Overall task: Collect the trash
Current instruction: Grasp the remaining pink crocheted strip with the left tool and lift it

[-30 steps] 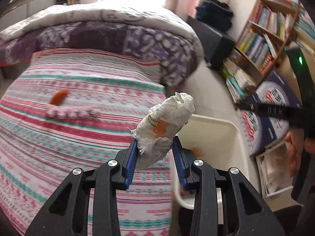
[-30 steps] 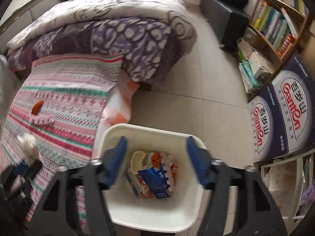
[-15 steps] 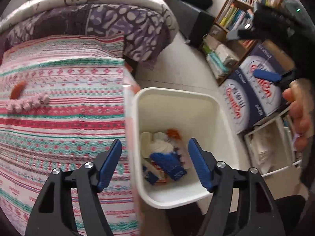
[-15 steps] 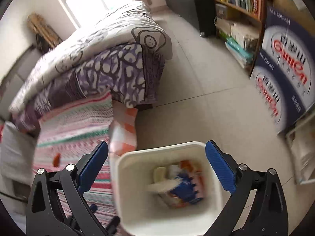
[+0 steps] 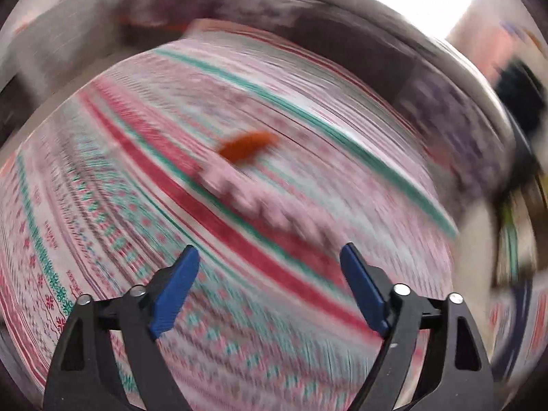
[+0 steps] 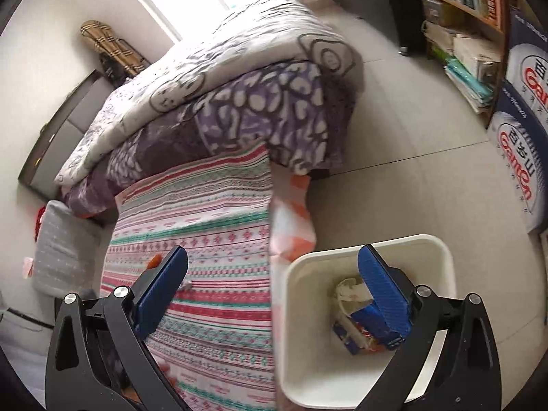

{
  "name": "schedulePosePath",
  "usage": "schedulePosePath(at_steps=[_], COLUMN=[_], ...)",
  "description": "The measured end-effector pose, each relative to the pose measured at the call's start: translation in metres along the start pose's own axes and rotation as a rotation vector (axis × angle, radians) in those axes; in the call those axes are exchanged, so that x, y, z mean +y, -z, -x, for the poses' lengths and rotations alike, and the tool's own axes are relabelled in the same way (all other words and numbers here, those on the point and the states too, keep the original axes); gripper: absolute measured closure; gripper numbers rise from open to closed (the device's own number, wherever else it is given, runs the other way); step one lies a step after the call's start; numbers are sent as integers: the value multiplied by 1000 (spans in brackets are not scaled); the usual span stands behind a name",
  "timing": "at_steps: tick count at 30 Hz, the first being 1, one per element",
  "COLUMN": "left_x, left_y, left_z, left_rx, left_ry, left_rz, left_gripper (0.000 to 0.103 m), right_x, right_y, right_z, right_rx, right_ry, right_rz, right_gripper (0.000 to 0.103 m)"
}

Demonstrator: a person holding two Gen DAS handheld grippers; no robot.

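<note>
My left gripper (image 5: 270, 267) is open and empty above the striped bedspread (image 5: 137, 233); the view is blurred by motion. An orange scrap (image 5: 248, 145) and a pink knobbly strip (image 5: 270, 209) lie on the bedspread ahead of it. My right gripper (image 6: 274, 274) is open and empty, above the bed edge and the white bin (image 6: 441, 250). The bin stands on the floor beside the bed and holds a blue carton (image 6: 359, 318) and crumpled white paper (image 6: 346, 289). The orange scrap (image 6: 156, 259) shows by the right gripper's left finger.
A purple and white quilt (image 6: 239, 78) is piled at the far end of the bed. A grey pillow (image 6: 65, 250) lies at the left. A bookshelf (image 6: 462, 17) and blue printed boxes (image 6: 520, 130) line the right wall. Tiled floor (image 6: 411, 144) lies between.
The left gripper dropped the crumpled paper wad into the bin, opened, and swung left over the bedspread. The right gripper rose and shifted left, opening wider.
</note>
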State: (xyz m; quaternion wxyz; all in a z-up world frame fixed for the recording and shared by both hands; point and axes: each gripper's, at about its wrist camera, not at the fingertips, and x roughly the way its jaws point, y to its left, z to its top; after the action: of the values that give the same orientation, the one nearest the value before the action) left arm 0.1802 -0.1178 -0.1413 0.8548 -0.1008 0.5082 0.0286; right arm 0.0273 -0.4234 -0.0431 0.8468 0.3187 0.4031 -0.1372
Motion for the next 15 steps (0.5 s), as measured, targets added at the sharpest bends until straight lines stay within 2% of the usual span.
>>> schedulePosePath(at_steps=[3,6,7,9,12,15], left_x=[16,22,22,15,-3,-10], left_y=[-17,-28,-30,-34,-31,-20], left_z=[-23,-48,-51,-54,-58,-53], left_rx=[39,119,120,106,116,99], left_ry=[-84,-156,-166,-175,-168,-120], left_rz=[184,285,294,281,162,51], left_gripper=[17,15,12,12,12,14], right_x=[6,8,9,13,18,21], right_y=[-1,-3,-4,-5,-4,-2], right_z=[-3,-2,-2,-2,-4,-9], right_rx=[19,18,16,21,25,48], right_ry=[-29,-45,-52,-71,-72,-80], right_rz=[-6,-11,-14,-9,5,1], right_gripper=[7,7,7,7,7,7])
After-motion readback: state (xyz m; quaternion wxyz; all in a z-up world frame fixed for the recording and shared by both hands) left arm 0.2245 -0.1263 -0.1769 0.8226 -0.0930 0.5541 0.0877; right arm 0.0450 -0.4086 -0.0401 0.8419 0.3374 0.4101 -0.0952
